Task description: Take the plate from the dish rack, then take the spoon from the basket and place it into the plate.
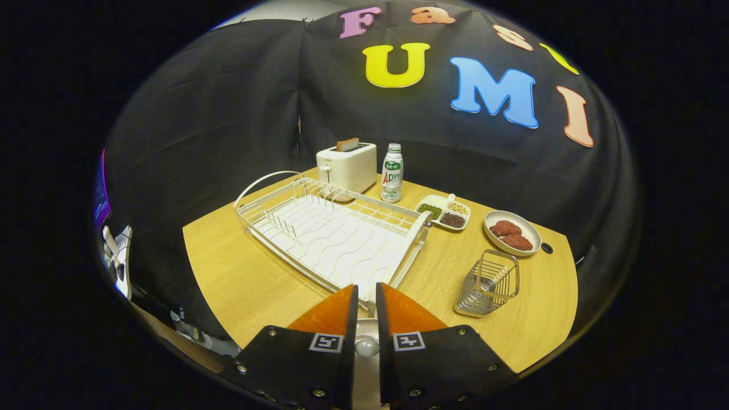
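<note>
Here, jaws narrowly apart before empty white wire dish rack (330, 233).

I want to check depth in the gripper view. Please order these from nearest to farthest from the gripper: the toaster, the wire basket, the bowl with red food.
1. Wire basket: nearest, on the table ahead of the gripper, to the right.
2. Bowl with red food: just beyond the basket, right side.
3. Toaster: farthest, behind the dish rack, by the wall.

Hand-held gripper (365, 299): square markers, screws, black mounts
</note>
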### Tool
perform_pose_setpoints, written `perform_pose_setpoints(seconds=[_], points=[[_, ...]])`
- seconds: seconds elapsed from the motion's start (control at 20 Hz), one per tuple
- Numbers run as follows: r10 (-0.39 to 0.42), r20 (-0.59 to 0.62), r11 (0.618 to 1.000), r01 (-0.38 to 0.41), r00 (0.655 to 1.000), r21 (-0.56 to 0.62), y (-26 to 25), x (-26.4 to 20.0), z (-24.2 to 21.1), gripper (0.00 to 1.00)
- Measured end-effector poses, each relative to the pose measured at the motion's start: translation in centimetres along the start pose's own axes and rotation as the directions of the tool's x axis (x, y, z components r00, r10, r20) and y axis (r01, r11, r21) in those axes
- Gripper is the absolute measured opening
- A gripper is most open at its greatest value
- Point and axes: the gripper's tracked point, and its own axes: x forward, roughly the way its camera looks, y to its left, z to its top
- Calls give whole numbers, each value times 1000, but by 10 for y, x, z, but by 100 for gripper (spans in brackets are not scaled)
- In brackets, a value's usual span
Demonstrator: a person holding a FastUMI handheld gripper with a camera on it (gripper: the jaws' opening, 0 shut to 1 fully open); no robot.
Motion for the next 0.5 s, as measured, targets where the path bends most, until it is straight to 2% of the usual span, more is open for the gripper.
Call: perform_pose_setpoints(seconds=[0.15,0.2,0.25,0.35,0.5], points=[[-29,6,1000,29,1000,-1,-14,-4,2,18],[-36,15,999,36,999,7,-18,-7,4,22],[-56,25,998,56,998,11,-24,-12,8,31],[-112,79,993,110,991,29,-40,-28,24,32],[-214,183,975,199,959,98,-69,-61,52,32]])
